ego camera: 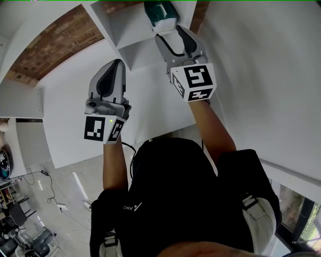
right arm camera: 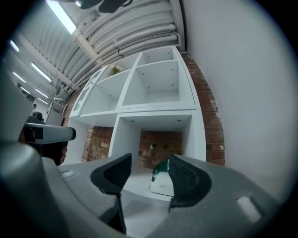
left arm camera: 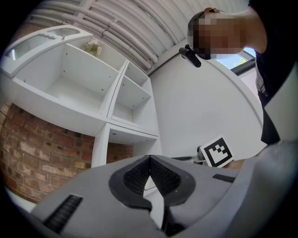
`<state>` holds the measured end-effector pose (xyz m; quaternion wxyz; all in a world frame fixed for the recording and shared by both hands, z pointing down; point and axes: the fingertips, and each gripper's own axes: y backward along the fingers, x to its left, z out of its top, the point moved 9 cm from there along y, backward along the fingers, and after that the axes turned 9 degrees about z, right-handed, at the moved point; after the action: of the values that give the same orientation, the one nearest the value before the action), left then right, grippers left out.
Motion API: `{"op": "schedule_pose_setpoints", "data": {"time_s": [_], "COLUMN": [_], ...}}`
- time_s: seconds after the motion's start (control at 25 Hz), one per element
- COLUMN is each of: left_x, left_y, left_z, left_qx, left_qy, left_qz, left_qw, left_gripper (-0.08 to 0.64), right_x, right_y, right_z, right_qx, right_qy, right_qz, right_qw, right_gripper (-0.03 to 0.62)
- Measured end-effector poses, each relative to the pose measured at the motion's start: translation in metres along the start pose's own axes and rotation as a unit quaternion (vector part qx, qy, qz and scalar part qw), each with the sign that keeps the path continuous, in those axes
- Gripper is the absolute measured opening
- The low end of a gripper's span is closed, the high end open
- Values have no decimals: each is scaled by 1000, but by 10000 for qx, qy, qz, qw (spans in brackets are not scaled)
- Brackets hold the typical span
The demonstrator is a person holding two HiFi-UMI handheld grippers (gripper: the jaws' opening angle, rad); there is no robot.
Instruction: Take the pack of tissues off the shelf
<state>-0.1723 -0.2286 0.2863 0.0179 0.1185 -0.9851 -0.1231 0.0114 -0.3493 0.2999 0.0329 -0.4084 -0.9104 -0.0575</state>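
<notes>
White shelf unit (ego camera: 134,46) fills the upper middle of the head view, with a red brick wall (ego camera: 55,40) showing behind it at the upper left. The pack of tissues (ego camera: 160,14), green and white, lies on a shelf board in an open compartment at the top centre of that frame. Just below it, the right gripper (ego camera: 170,32) points at the pack with its jaws apart and nothing clamped between them. In the right gripper view the pack (right arm camera: 161,180) sits ahead of the gripper (right arm camera: 149,163), low in the frame, partly hidden behind the jaw on the right; the pads do not press on it.

Left of centre in the head view, the left gripper (ego camera: 116,62) is held up before the white side panel, well apart from the pack. Its jaws meet at the tips, empty, as the left gripper view (left arm camera: 150,158) shows.
</notes>
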Motion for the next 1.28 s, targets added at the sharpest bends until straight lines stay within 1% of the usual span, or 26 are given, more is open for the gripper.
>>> {"op": "schedule_pose_setpoints", "data": {"time_s": [0.2,0.36,0.52,0.84,1.28], "left_x": [13,24,31,43,55], "left_y": [-22,-37,-48,-65,-75], "left_z": [-9,-13,-20,-34,-52], "left_qx": [41,80,136,225,328], "left_qy": [143,233,301,379,477], "left_qz": [-202,-349,-510,-688,-750], "left_qw": [9997,9991,9982,9967,9955], "left_gripper": [-2,-2,-2,-2,-2], "right_x": [-13,-20,-29,-45,-57], "right_y": [-23,-45,-61,-93,-123], "right_z": [-12,-21,-32,-54,-76], "right_qx": [290,497,666,986,1491], "right_qy": [-50,-177,-297,-463,-420], "right_qz": [-382,-527,-754,-883,-1075], "right_qw": [9988,9972,9945,9901,9821], "right_gripper": [300,336,389,414,414]}}
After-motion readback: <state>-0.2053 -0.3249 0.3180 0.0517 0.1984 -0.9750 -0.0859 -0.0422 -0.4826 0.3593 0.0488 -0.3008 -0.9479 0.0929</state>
